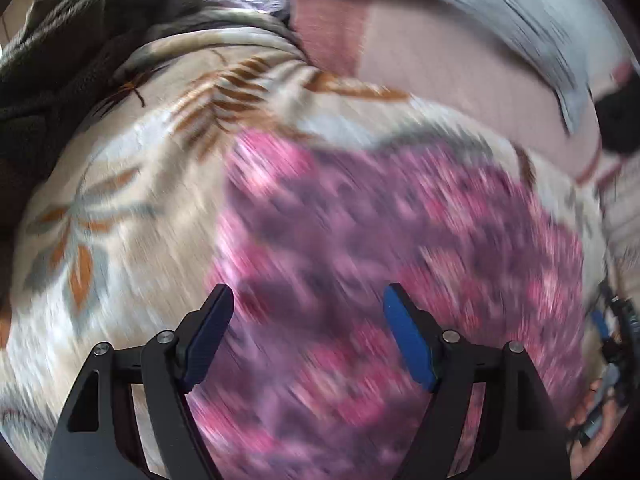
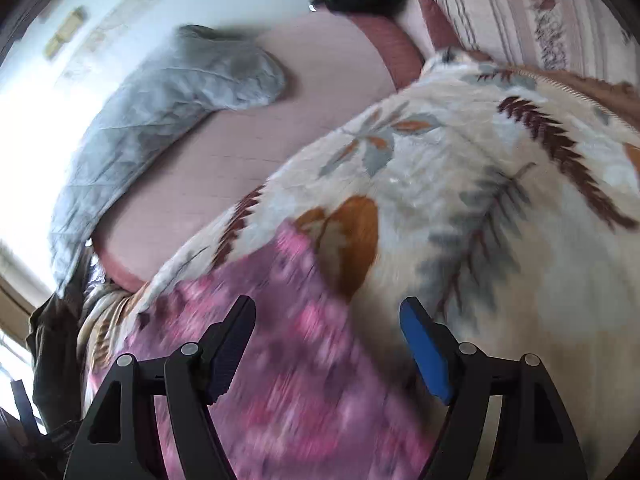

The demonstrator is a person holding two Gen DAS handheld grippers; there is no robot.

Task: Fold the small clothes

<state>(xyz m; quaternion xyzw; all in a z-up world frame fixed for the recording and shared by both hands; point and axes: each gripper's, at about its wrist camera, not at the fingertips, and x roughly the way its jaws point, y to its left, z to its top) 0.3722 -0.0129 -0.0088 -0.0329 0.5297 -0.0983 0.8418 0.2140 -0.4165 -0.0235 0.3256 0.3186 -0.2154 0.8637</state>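
Observation:
A small pink and purple flowered garment (image 1: 380,248) lies spread on a cream blanket with leaf print (image 1: 132,184). My left gripper (image 1: 308,300) is open and empty just above the garment's near part. In the right wrist view the same garment (image 2: 304,360) fills the lower left, and the blanket (image 2: 500,200) lies to the right. My right gripper (image 2: 328,316) is open and empty above the garment's right edge. Both views are blurred by motion.
A grey quilted cloth (image 2: 160,96) lies on the pink bed sheet (image 2: 280,120) at the far side. A dark brown fleece (image 1: 80,40) is heaped at the upper left. A striped pillow (image 2: 520,8) lies at the upper right.

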